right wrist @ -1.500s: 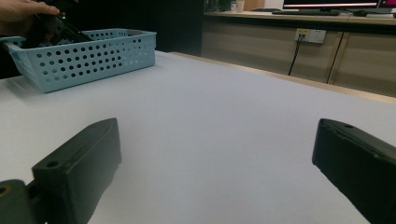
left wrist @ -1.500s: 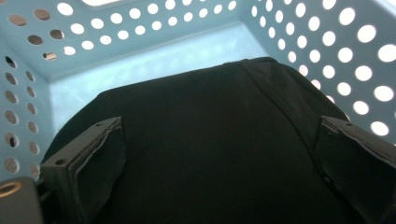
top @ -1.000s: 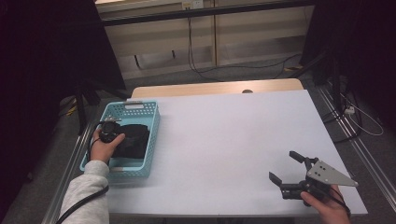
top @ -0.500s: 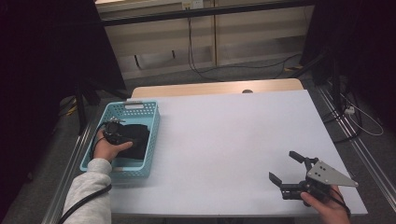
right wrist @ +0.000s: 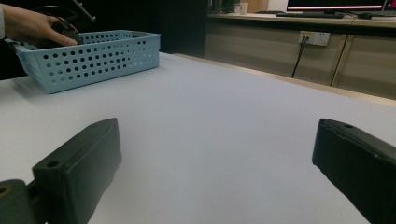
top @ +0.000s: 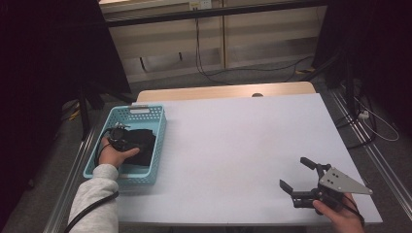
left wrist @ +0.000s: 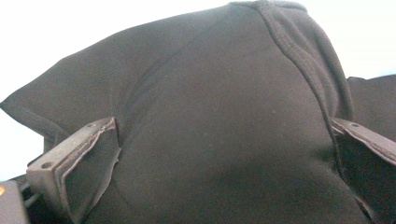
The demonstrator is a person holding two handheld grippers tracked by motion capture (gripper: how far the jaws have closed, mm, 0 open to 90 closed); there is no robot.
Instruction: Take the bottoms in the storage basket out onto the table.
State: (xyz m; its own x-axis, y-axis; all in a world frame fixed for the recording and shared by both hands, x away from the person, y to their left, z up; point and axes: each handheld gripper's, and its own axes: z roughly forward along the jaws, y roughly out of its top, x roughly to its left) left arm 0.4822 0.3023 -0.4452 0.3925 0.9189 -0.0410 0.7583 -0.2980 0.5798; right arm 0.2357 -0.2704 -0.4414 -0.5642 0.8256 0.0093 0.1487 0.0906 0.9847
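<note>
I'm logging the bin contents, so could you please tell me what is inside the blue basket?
The blue basket holds a black garment, with the left tool pushed into it, jaws apart around a fold. Anything beneath the cloth is covered.

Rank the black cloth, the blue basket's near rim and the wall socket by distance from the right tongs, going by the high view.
1. Basket near rim: far across the table to the left of the right tongs.
2. Black cloth: inside the basket, just beyond that rim.
3. Wall socket: on the back wall, past the table.
</note>
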